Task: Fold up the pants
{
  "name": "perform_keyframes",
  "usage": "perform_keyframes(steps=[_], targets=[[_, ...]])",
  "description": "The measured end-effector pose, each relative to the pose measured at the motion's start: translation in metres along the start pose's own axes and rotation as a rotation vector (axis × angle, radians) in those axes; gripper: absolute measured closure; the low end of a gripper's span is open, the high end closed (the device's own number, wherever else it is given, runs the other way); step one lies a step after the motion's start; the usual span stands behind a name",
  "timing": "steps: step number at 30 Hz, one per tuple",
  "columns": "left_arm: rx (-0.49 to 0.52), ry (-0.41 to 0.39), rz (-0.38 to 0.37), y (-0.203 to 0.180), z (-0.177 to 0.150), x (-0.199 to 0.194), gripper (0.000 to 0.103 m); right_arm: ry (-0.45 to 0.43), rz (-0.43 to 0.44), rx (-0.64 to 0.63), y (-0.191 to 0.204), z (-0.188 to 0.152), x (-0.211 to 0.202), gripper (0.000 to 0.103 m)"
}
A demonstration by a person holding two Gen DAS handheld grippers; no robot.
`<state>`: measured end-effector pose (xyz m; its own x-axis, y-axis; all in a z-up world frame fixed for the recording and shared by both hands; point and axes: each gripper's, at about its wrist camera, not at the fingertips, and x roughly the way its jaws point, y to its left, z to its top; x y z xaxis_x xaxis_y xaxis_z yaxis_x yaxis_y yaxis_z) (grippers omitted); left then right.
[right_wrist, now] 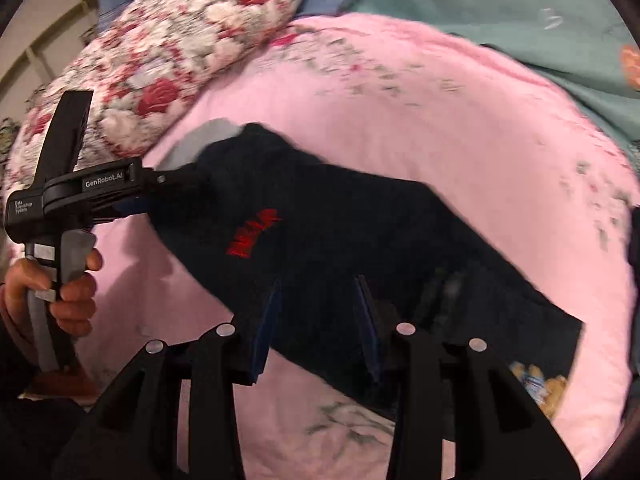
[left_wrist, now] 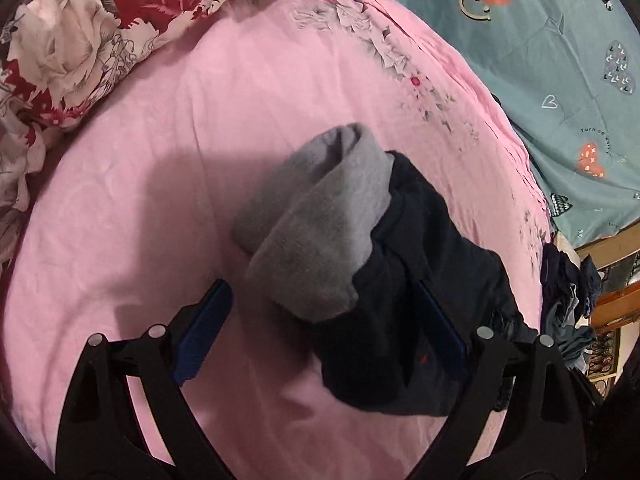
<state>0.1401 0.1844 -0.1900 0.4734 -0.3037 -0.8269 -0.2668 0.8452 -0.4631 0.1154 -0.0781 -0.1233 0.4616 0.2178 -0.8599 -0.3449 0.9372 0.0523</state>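
Observation:
Dark navy pants (left_wrist: 420, 280) lie bundled on the pink bed sheet (left_wrist: 160, 200), with their grey lining (left_wrist: 320, 220) turned outward at one end. My left gripper (left_wrist: 324, 320) hangs over that bundle, wide open: its left finger is clear of the cloth and its right finger rests against the dark fabric. In the right wrist view the pants (right_wrist: 340, 240) stretch flat across the pink sheet (right_wrist: 440, 120) and show a red embroidered mark (right_wrist: 252, 232). My right gripper (right_wrist: 316, 320) is partly open just above the cloth. A hand (right_wrist: 72, 288) holds the left gripper's handle (right_wrist: 92, 188) at the pants' far end.
A floral quilt (left_wrist: 80, 40) is heaped at the upper left. A teal sheet with hearts (left_wrist: 560, 80) borders the pink one on the right. A pile of dark clothes (left_wrist: 568, 300) sits at the bed's right edge beside wooden furniture (left_wrist: 616, 300).

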Motion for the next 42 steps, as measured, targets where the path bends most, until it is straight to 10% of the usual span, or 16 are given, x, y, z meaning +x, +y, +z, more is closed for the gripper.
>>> perform_keyframes(steps=[3, 8, 10, 17, 26, 33, 42], targets=[[0.014, -0.032, 0.000, -0.005, 0.004, 0.004, 0.012, -0.014, -0.110, 0.164, -0.047, -0.018, -0.009, 0.064], [0.090, -0.044, 0.021, -0.021, 0.007, 0.013, 0.059, 0.194, -0.176, 0.270, -0.096, -0.065, 0.027, 0.061], [0.129, -0.074, 0.035, -0.027, 0.004, 0.006, 0.064, 0.160, -0.172, 0.284, -0.095, -0.063, 0.021, 0.061], [0.251, -0.160, 0.088, -0.058, -0.007, -0.022, 0.066, -0.010, -0.011, 0.149, -0.039, -0.024, -0.007, 0.061], [0.365, -0.222, 0.093, -0.107, -0.016, -0.051, 0.066, 0.145, 0.075, -0.033, 0.007, -0.030, 0.063, 0.060], [0.476, -0.288, 0.075, -0.160, -0.034, -0.080, 0.067, -0.040, 0.185, 0.240, -0.068, -0.032, -0.012, 0.060], [0.743, -0.294, 0.034, -0.282, -0.118, -0.068, 0.067, -0.178, 0.027, 0.513, -0.194, -0.098, -0.088, 0.060]])
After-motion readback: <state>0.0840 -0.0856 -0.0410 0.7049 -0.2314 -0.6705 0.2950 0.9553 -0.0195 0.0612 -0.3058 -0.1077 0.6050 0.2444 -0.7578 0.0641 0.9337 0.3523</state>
